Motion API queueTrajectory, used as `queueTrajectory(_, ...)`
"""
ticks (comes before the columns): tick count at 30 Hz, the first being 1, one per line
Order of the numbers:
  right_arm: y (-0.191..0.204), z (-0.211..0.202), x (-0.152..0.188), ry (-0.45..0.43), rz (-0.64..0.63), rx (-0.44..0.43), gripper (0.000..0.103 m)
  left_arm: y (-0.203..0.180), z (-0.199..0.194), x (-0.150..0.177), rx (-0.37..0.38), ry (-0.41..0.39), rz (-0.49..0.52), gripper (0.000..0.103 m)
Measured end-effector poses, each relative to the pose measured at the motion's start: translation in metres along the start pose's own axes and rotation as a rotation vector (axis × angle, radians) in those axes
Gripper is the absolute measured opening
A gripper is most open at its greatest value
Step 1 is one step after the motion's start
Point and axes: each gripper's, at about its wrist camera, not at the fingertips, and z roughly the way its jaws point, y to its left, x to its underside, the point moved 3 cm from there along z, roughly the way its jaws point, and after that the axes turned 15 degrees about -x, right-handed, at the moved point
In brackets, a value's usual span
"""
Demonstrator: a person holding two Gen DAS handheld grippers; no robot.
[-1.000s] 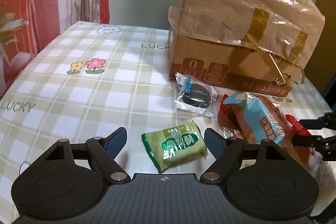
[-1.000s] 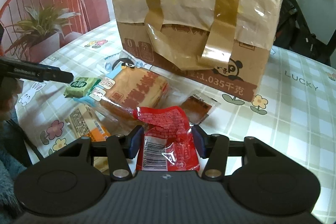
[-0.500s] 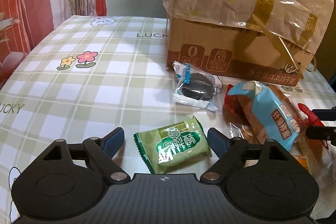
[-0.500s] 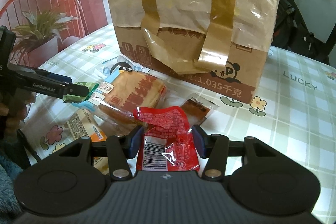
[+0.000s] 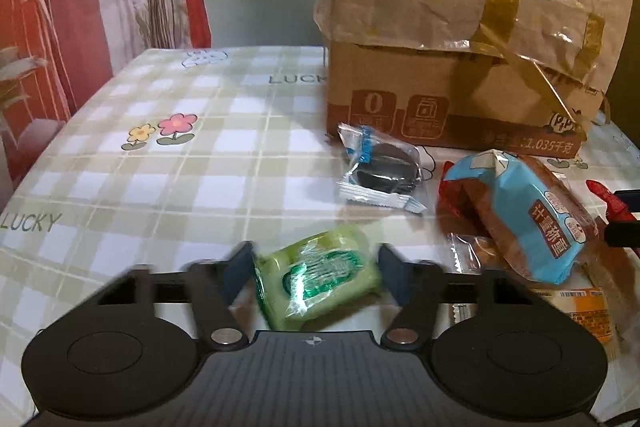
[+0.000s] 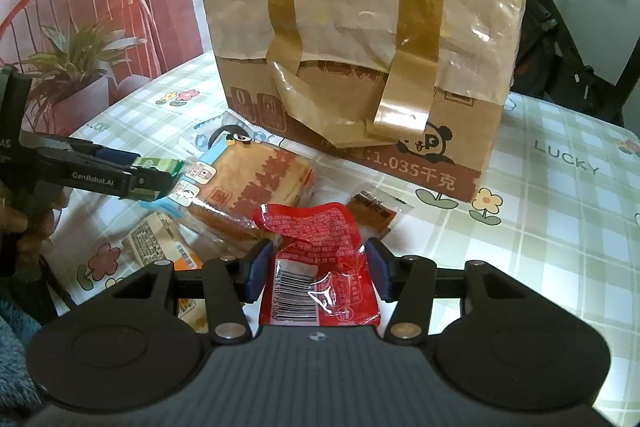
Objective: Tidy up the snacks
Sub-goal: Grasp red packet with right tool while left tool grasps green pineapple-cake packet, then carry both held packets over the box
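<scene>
Left-wrist view, left to right:

- Tablecloth point(image 5: 168, 187): checked, flower print, bare across the left half of the frame.
- Left gripper point(image 5: 316, 269): low centre. Its jaws had just been closing on the green snack packet point(image 5: 320, 279), which we logged between the pads, touching or very nearly; blur kept us from confirming a firm pinch.
- Dark round biscuit in clear wrap point(image 5: 384, 167): centre, just in front of the box.
- Blue bread pack point(image 5: 532, 215): right, lying over other wrappers.

Right-wrist view, left to right:

- Hand point(image 6: 24, 223) at the left edge, carrying the left gripper with the green packet at its tips.
- Right gripper point(image 6: 318, 267): low centre, fingers narrow and clamped on the red sachet point(image 6: 320, 267).
- Small brown sachet point(image 6: 376, 211): just right of centre.

Risks, as we judged them: the slick green film could slide from the pads if the squeeze was shallow; the red sachet, held by its sides, could buckle and slip; either gripper could snag the crowded wrappers.

Containers:

- Cardboard box point(image 6: 360, 155): upper centre, draped in a plastic bag with taped handles. Its contents were hidden; every snack we saw lay outside it.
</scene>
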Motion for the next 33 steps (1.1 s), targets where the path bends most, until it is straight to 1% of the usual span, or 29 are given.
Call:
queueTrajectory(2, -0.001, -0.001, -0.001, -0.004, -0.003, 0.002, 0.053, 0.006, -0.001, 0.0, 0.006, 0.01, -0.032, 0.062)
queueTrajectory(4, -0.001, -0.003, -0.002, -0.011, -0.004, 0.006, 0.053, 0.009, -0.001, -0.001, 0.008, 0.007, -0.041, 0.062)
queueTrajectory(14, -0.002, -0.009, -0.006, -0.033, -0.008, 0.013, 0.053, 0.012, -0.019, -0.006, 0.036, -0.061, -0.045, 0.062)
queueTrajectory(24, 0.008, -0.03, -0.026, -0.125, -0.053, 0.016, 0.053, 0.026, -0.054, -0.027, 0.038, -0.187, -0.059, 0.062)
queueTrajectory(33, 0.023, -0.05, -0.051, -0.204, -0.118, 0.004, 0.053, 0.032, -0.08, -0.052, 0.07, -0.269, -0.079, 0.062)
